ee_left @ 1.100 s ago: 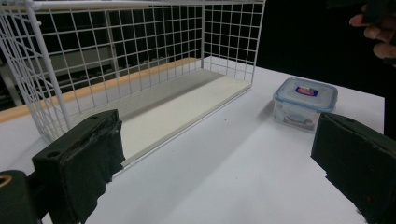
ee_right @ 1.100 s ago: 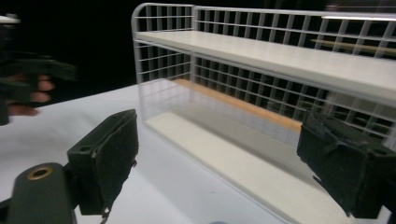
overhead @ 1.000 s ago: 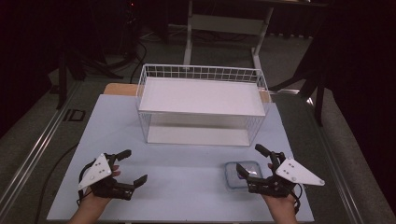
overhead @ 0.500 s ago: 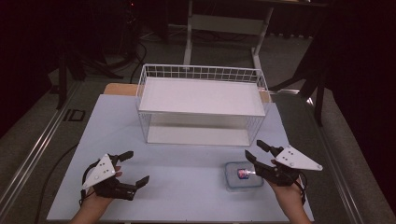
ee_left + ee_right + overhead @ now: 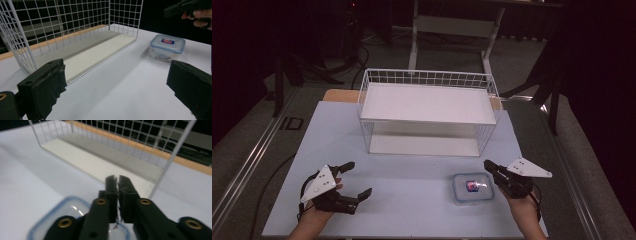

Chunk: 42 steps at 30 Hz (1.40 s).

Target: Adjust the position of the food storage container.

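Observation:
A small clear lidded container point(image 5: 472, 188) with a blue rim and a red-and-blue label sits on the pale table at the front right, also seen in the left gripper view point(image 5: 167, 47). My right gripper point(image 5: 488, 165) hovers just right of it. Its jaws have just been closing and now meet with nothing between them. In its own view the right gripper point(image 5: 117, 179) is shut above the container's lid point(image 5: 67, 211). My left gripper point(image 5: 358, 178) rests at the front left, open and empty, its pads point(image 5: 47, 85) far apart.
A white wire basket point(image 5: 427, 77) with a flat white floor stands across the table's middle back, its open mesh wall point(image 5: 75, 20) close to both grippers. Bare tabletop point(image 5: 412, 170) lies between the two hands. Dark floor and stands surround the table.
The right gripper has shifted right, off the container, and its jaws have gone from wide open to shut. The container's lid now shows fully. The left gripper has stayed put.

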Each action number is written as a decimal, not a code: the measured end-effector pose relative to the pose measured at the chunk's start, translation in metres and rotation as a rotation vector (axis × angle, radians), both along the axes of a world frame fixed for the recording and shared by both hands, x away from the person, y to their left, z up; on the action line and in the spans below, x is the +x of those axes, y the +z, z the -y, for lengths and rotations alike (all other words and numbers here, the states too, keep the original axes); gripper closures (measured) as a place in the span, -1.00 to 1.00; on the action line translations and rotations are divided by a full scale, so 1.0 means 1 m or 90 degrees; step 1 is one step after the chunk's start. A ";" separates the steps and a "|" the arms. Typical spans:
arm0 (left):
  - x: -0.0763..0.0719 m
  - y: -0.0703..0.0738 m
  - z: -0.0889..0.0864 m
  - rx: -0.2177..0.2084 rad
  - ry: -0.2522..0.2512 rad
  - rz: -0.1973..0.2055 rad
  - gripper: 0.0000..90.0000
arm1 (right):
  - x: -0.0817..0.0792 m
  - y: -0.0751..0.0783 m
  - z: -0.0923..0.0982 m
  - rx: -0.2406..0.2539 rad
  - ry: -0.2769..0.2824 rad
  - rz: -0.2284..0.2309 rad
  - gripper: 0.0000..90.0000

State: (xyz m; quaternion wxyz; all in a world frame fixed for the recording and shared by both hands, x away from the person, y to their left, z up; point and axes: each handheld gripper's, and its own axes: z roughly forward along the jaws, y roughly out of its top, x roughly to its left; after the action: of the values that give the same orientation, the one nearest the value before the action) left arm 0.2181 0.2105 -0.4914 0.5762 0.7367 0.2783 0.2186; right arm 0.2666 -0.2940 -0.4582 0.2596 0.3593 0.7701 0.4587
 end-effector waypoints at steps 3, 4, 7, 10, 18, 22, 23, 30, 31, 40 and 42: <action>0.000 0.000 0.001 0.002 -0.001 -0.001 -0.93 | 0.002 -0.007 0.007 -0.008 -0.015 -0.024 1.00; 0.000 0.000 0.001 0.002 -0.002 -0.001 -0.93 | 0.003 -0.010 0.010 -0.011 -0.019 -0.031 1.00; 0.001 -0.001 0.002 0.005 -0.004 -0.001 -0.93 | 0.002 -0.016 0.017 -0.030 -0.040 -0.045 1.00; 0.001 -0.001 0.002 0.007 -0.006 -0.003 -0.93 | 0.001 -0.022 0.025 -0.048 -0.058 -0.059 1.00; 0.001 -0.001 0.004 0.009 -0.010 -0.002 -0.93 | -0.005 -0.042 0.042 -0.086 -0.098 -0.098 1.00; 0.001 -0.001 0.005 0.013 -0.013 0.000 -0.93 | -0.009 -0.054 0.048 -0.081 -0.098 -0.133 1.00; 0.001 -0.001 0.005 0.012 -0.013 0.000 -0.93 | -0.009 -0.056 0.049 -0.081 -0.096 -0.141 1.00; 0.001 -0.001 0.007 0.014 -0.016 0.002 -0.93 | -0.011 -0.063 0.045 -0.074 -0.058 -0.178 1.00; 0.001 -0.001 0.007 0.014 -0.016 0.002 -0.93 | -0.011 -0.063 0.043 -0.080 -0.050 -0.182 1.00; 0.001 -0.001 0.007 0.017 -0.018 0.001 -0.93 | -0.010 -0.066 0.030 -0.104 -0.017 -0.217 1.00; 0.002 -0.002 0.008 0.017 -0.019 -0.002 -0.93 | -0.009 -0.064 0.027 -0.098 -0.009 -0.226 1.00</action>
State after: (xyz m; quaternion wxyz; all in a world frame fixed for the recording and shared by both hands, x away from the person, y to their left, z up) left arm 0.2201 0.2026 -0.4932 0.5688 0.7490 0.2652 0.2123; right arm 0.2576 -0.3211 -0.5227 0.1496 0.4192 0.8342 0.3257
